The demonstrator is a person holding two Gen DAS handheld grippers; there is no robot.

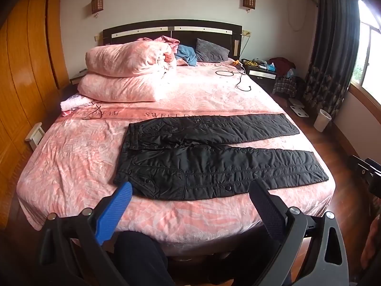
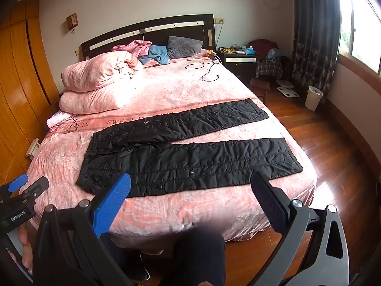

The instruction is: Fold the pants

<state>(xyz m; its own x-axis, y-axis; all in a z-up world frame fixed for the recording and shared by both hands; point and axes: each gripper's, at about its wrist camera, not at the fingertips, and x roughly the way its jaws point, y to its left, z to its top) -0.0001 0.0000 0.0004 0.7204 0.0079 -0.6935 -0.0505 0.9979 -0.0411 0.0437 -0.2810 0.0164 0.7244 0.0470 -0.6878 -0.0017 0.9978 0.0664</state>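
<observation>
1. Left gripper (image 1: 190, 188): jaws spread wide, nothing between them; held above the near edge of the bed, tilted down toward the waist end of the pants.
2. Right gripper (image 2: 190, 186): jaws likewise wide apart and empty; hung over the near edge, pointed down at the nearer trouser leg.
3. Pants (image 1: 214, 164): black, quilted, laid flat and full length across the foot half of the bed; waistband to the left, both legs stretched out to the right, a narrow wedge of sheet showing between them; nearer leg close to the mattress edge. Not touched by either gripper.
4. Bed (image 1: 71, 166): pink patterned sheet, lightly creased under the garment.
5. Folded pink quilt (image 1: 128, 71): stacked at the far left, well apart from the pants.
6. Black cable (image 1: 238, 78): looped at the far right of the bed, well apart.
7. Step judged: start of the fold, approach only, no fold made yet.
8. Next move judged: lowering both grippers to the nearer leg, one at the waist end and one toward the hem, closing on the edge, then carrying it over onto the farther leg; padded fabric likely bulky, so a full bite needed.
</observation>
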